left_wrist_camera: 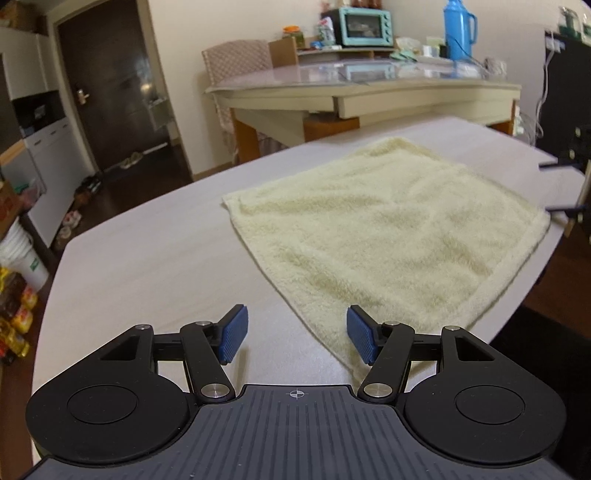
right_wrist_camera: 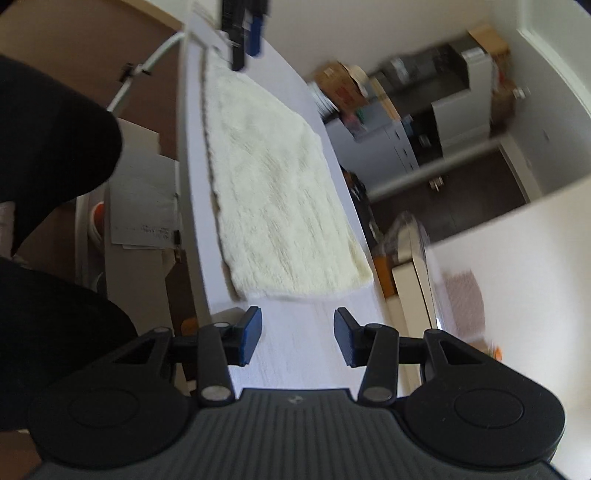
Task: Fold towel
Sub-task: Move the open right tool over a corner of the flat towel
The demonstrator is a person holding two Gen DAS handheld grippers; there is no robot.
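— While lying flat across the middle of the frame in the left wrist view, towel (left_wrist_camera: pixel 384 236) looks spread out on the pale worktop (left_wrist_camera: pixel 147 258), not yet gathered. Seems like the approach before a fold.

— Agreed. Left gripper (left_wrist_camera: pixel 297 338) standing open, nothing between the blue pads (left_wrist_camera: pixel 233 334), near corner of the towel just beside the right-hand pad. Right gripper (right_wrist_camera: pixel 297 339) likewise open and empty, hovering over bare worktop at lower centre of its view, just short of the towel's near edge.

— Next move, probably: bringing each gripper onto a corner or edge, closing on the pile, then lifting and carrying it across to the opposite side. Thick fleecy cloth, so likely needs a deep bite to catch it.

— Noted. Right wrist view blurred and rolled, so fine detail unclear there; dark clothing at left of that frame.

— Beyond the worktop: glass-topped table with a teal oven (left_wrist_camera: pixel 365 26) and a blue flask (left_wrist_camera: pixel 458 29) at upper right, dark door (left_wrist_camera: pixel 110 81) at upper left.
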